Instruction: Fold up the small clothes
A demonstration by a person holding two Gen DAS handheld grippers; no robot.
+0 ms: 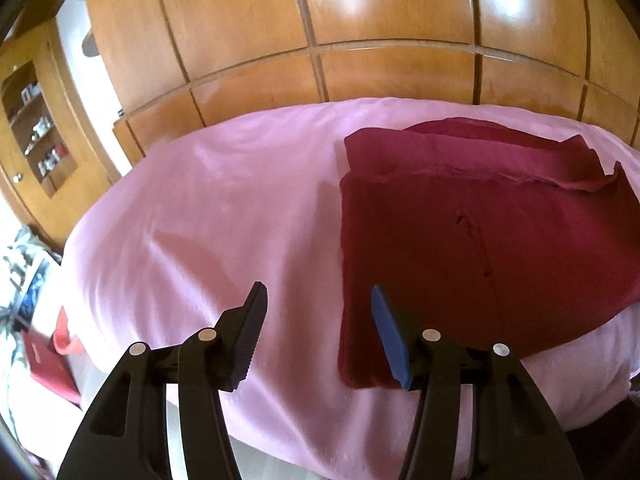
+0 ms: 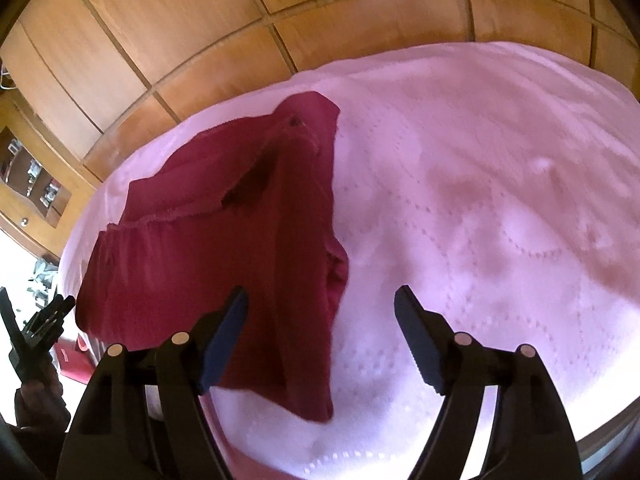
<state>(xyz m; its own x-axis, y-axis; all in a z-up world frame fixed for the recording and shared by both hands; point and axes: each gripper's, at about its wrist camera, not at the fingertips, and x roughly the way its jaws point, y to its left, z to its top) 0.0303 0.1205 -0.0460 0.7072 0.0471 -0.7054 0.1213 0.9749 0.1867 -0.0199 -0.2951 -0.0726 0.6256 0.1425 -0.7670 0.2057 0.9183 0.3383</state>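
Left-wrist view: your left tongs stand apart with nothing between them, hovering over the lower left corner of the dark red garment, which lies partly folded on the pink bedspread at centre right. Right-wrist view: your right tongs are likewise apart and empty, above the garment's lower right edge, with the garment at centre left. The fold appears laid and let go. Before the next fold, check that the edges line up, then take the cloth by a doubled edge, not a single layer, to keep the stack square. Motion blur softens the seams; the garment's type is unclear. The bed's near edge is cut off, and the wooden wardrobe fills the top.
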